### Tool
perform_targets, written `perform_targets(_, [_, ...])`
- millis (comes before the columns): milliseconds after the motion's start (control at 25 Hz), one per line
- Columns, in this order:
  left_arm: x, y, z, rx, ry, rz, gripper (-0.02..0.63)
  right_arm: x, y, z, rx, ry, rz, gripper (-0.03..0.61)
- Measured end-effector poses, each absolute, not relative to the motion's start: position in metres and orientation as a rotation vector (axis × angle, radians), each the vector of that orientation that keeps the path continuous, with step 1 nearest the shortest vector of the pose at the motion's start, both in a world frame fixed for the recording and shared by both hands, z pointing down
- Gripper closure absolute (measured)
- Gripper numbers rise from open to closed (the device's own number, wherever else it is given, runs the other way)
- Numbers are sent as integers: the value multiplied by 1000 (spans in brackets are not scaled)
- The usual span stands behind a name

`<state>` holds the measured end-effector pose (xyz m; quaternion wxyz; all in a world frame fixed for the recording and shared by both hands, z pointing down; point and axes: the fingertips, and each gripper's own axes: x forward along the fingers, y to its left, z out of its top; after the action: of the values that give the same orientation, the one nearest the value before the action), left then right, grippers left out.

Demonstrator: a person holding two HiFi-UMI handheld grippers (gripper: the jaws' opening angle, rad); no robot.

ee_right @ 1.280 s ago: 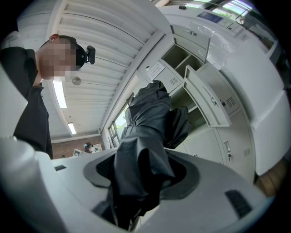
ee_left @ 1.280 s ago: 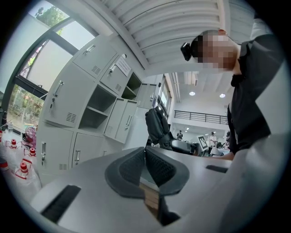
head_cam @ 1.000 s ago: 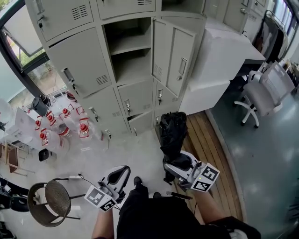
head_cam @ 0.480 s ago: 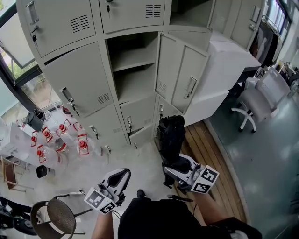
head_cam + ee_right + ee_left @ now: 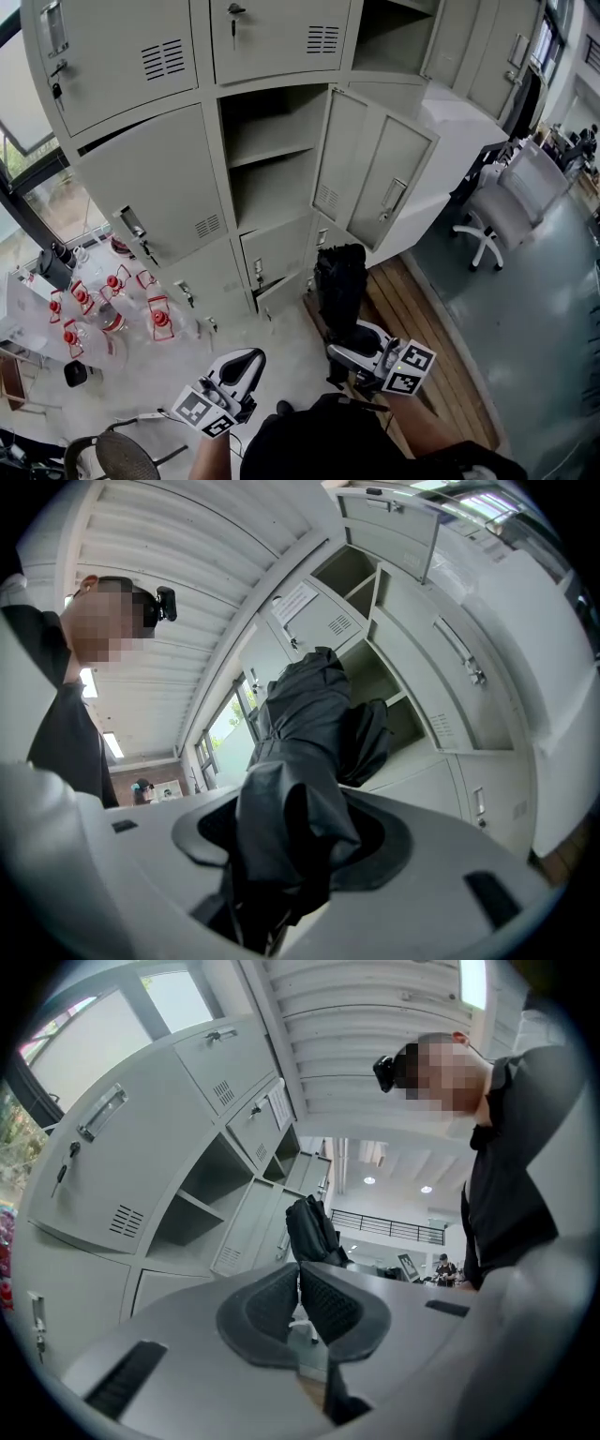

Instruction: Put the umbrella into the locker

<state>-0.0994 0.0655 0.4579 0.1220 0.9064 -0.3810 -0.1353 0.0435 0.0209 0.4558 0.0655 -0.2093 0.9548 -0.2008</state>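
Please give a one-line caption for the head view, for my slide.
Right gripper holds a folded black umbrella before the open locker.

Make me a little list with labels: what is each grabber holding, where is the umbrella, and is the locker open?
left gripper: shut, holding nothing
right gripper: shut on the umbrella
umbrella: black, folded, sticking up, not in the locker yet
locker: door open, shelves look bare
floor to the left: clear bottles with red tops
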Motion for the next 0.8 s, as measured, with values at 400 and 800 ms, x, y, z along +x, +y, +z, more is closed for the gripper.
perform_targets(400, [-102,33,447,2677,-1070,-419,592,33,-4,460,-640,2891,-612,318])
perform_targets(800, [-98,-18,442,2686,-1147,-357,592,23,-58,459,-547,2902,-568,318])
